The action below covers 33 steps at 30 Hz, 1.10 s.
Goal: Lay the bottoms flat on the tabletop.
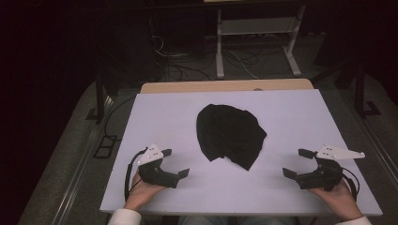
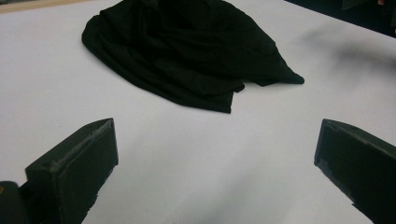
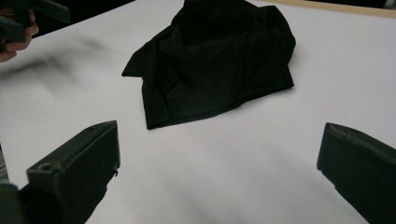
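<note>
A crumpled black cloth (image 1: 230, 135) lies bunched in the middle of the white table top (image 1: 291, 112). My left gripper (image 1: 175, 162) rests near the front left edge, open, jaws pointing toward the cloth with nothing between them. My right gripper (image 1: 298, 162) sits at the front right, also open and empty. In the left gripper view the cloth (image 2: 187, 51) lies ahead, beyond my open left gripper (image 2: 215, 163). The right gripper view shows the cloth (image 3: 215, 60) ahead of my open right gripper (image 3: 217, 163), with the other hand (image 3: 14, 32) at the far left.
The white top lies on a wooden table whose far edge (image 1: 225, 86) shows. Beyond it, on the dark floor, stand a white metal rack (image 1: 256, 37) and tangled cables (image 1: 183, 65).
</note>
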Available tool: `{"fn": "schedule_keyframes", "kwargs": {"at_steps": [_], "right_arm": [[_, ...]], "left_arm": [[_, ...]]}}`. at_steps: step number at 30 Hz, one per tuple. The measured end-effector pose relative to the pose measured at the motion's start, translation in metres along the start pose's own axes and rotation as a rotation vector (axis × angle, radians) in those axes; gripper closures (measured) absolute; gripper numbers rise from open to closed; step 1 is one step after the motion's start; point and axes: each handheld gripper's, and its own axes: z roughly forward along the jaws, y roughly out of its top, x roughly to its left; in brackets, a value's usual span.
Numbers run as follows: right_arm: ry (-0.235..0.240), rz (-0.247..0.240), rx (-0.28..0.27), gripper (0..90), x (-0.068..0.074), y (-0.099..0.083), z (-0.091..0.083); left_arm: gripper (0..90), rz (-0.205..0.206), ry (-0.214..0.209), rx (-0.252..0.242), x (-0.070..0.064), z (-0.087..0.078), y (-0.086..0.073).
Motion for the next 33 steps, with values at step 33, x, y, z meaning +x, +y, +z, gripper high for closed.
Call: {"fn": "schedule_keyframes", "kwargs": {"at_steps": [33], "right_arm": [[-0.006,-0.007,0.015,0.0,0.004,0.02,0.005]], "left_arm": [[0.3,0.009,-0.003,0.011,-0.001,0.007,0.019]]}}
